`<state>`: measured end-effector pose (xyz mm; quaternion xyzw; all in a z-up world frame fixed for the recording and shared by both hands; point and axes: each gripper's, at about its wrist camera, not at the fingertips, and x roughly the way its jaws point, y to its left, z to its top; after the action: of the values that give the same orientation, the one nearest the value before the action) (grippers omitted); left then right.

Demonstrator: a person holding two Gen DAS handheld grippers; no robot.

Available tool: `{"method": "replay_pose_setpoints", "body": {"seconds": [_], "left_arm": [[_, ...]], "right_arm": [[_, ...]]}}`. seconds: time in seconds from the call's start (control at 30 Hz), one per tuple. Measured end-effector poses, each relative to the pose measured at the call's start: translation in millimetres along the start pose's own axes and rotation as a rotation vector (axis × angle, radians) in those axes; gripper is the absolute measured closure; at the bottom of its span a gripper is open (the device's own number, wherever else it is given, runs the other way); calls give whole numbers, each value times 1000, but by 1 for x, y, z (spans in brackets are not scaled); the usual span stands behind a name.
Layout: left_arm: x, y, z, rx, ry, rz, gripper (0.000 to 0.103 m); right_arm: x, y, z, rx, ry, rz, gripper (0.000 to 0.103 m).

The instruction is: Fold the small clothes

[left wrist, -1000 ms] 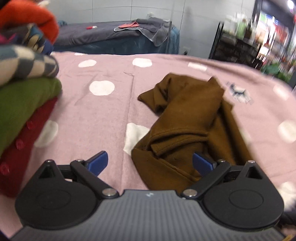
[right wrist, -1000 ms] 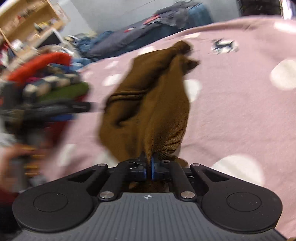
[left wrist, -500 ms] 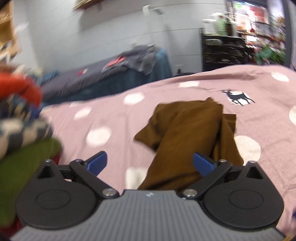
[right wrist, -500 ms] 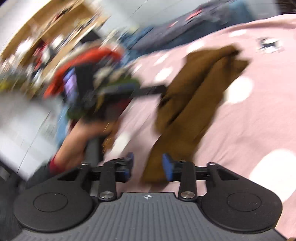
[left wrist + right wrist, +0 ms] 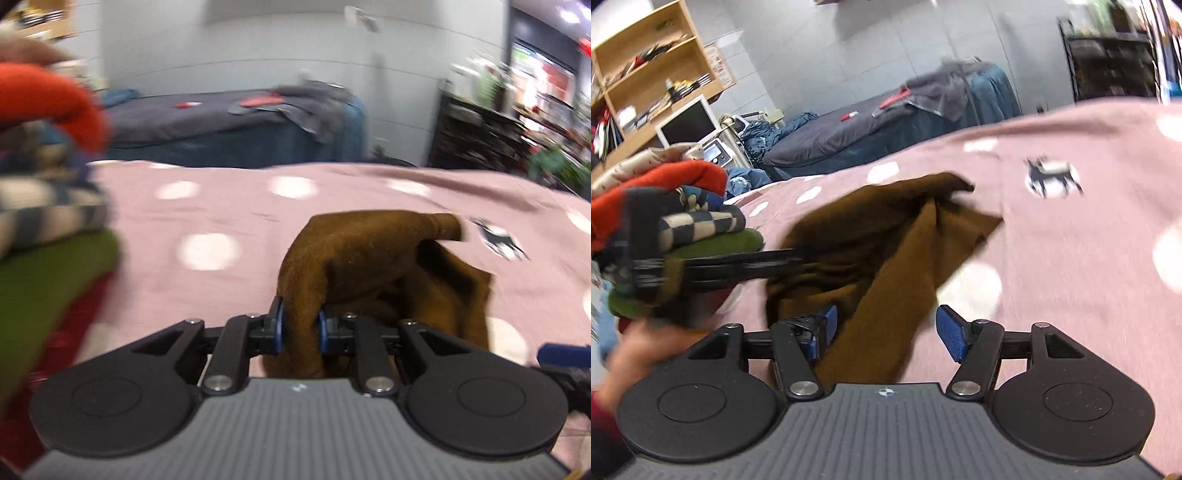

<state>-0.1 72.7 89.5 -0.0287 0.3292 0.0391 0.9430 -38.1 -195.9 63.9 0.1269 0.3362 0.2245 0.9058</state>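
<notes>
A crumpled brown garment (image 5: 369, 251) lies on the pink spotted bedspread (image 5: 221, 206). My left gripper (image 5: 299, 328) is closing, and its blue pads pinch a bunched fold at the garment's near edge. In the right wrist view the same garment (image 5: 886, 229) runs between the blue pads of my right gripper (image 5: 886, 332). Its jaws are opening, and the pads stand clear of the cloth. The left gripper (image 5: 790, 258) reaches into the cloth from the left, held by a hand (image 5: 646, 350).
A stack of folded clothes (image 5: 48, 229), red, checked and green, stands at the left (image 5: 683, 206). Behind the bedspread (image 5: 1071, 240) is a dark grey bed (image 5: 849, 125). A wooden shelf (image 5: 646, 74), a monitor (image 5: 689, 122) and a black rack (image 5: 480, 136) line the walls.
My left gripper went from wide open to shut on the brown garment's near fold. My right gripper let go of the cloth and opened wide, swinging left.
</notes>
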Motion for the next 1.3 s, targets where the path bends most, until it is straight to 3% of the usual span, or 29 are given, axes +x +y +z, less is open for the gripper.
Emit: {"method": "replay_pose_setpoints", "body": {"seconds": [0.1, 0.17, 0.2, 0.23, 0.27, 0.3, 0.4, 0.43, 0.47, 0.53, 0.67, 0.73, 0.9, 0.93, 1.0, 1.03, 1.07, 1.13, 1.2, 1.23, 1.27, 1.3], "left_arm": [[-14, 31, -5, -58, 8, 105, 86], [-21, 43, -10, -53, 5, 204, 87], [-22, 47, -12, -48, 10, 219, 87], [-21, 53, -13, -63, 21, 202, 87], [-20, 57, -13, -88, 37, 173, 87], [-18, 60, -13, -102, 53, 157, 87], [-20, 52, -12, -62, 38, 163, 85], [-20, 48, -10, -42, 37, 146, 69], [-18, 42, -9, -26, 39, 125, 38], [-18, 26, -8, 17, 9, 99, 4], [-4, -20, -1, 194, -94, 124, 0], [16, -43, 5, 291, -82, 116, 0], [67, -93, 3, 549, -99, 281, 0], [73, -97, 4, 569, -93, 271, 2], [76, -96, 11, 519, -72, 177, 30], [77, -91, 17, 451, -41, 118, 59], [78, -81, 24, 375, -15, 79, 80], [78, -59, 37, 233, -16, 129, 90], [73, -28, 48, 96, -35, 205, 91], [69, -10, 52, 33, -35, 229, 91], [66, 5, 54, -10, -28, 259, 91], [63, 18, 55, -31, -18, 293, 91]], "right_arm": [[31, 10, 9, -78, 6, -75, 13], [53, 17, 12, -150, 4, -123, 17], [63, 19, 12, -169, 19, -160, 20], [71, 18, 12, -167, 41, -168, 49], [78, 16, 11, -150, 72, -125, 88], [83, 13, 10, -126, 103, -75, 95], [65, 6, 10, -111, 62, -131, 97], [53, 1, 11, -98, 34, -159, 97], [38, -7, 12, -75, 9, -175, 98], [5, -26, 12, -37, -35, -224, 98], [-56, -63, 7, -5, -70, -345, 98], [-84, -74, 1, 23, -82, -373, 98], [-131, -59, -24, 71, -49, -396, 99], [-138, -52, -27, 54, -41, -407, 99], [-155, -46, -39, 66, -27, -413, 103], [-158, -45, -42, 93, -8, -393, 103], [-161, -43, -47, 112, 20, -371, 102], [-157, -41, -54, 150, 71, -299, 102], [-154, -39, -56, 170, 68, -265, 102], [-154, -39, -53, 154, 55, -292, 93], [-156, -39, -49, 137, 31, -315, 76], [-156, -40, -43, 124, 8, -326, 71]]}}
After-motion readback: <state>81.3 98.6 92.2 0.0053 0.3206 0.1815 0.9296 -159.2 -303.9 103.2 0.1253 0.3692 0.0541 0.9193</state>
